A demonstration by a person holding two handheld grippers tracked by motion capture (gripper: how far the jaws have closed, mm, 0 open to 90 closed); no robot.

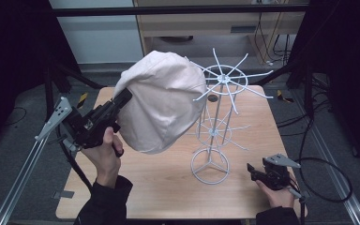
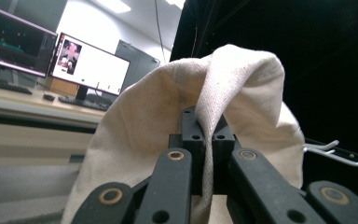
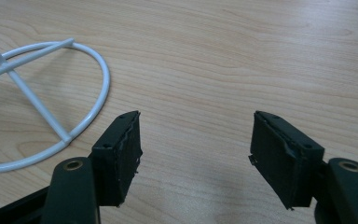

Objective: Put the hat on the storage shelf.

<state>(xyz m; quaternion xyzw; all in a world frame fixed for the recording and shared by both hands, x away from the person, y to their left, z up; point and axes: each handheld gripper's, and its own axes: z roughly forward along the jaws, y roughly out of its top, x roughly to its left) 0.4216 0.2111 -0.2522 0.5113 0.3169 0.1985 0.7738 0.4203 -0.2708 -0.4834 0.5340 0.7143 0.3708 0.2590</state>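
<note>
A cream cloth hat [image 1: 161, 101] hangs above the left half of the wooden table [image 1: 168, 192], its right side touching the arms of a white wire rack [image 1: 221, 78]. My left gripper [image 1: 124, 96] is shut on the hat's left edge. In the left gripper view its black jaws [image 2: 205, 128] pinch a fold of the hat [image 2: 140, 126]. My right gripper [image 1: 251, 168] rests low at the table's front right, just right of the rack's ring base [image 1: 209, 166]. Its jaws stand open [image 3: 196, 149] with bare wood between them, and the ring base [image 3: 103, 79] lies to their left.
A slanted metal rail [image 1: 51, 122] runs along the table's left side. Black cables [image 1: 328, 173] loop on the floor at the right. Monitors [image 2: 88, 65] on a desk show behind the hat. Bare tabletop [image 3: 223, 56] lies ahead of the right gripper.
</note>
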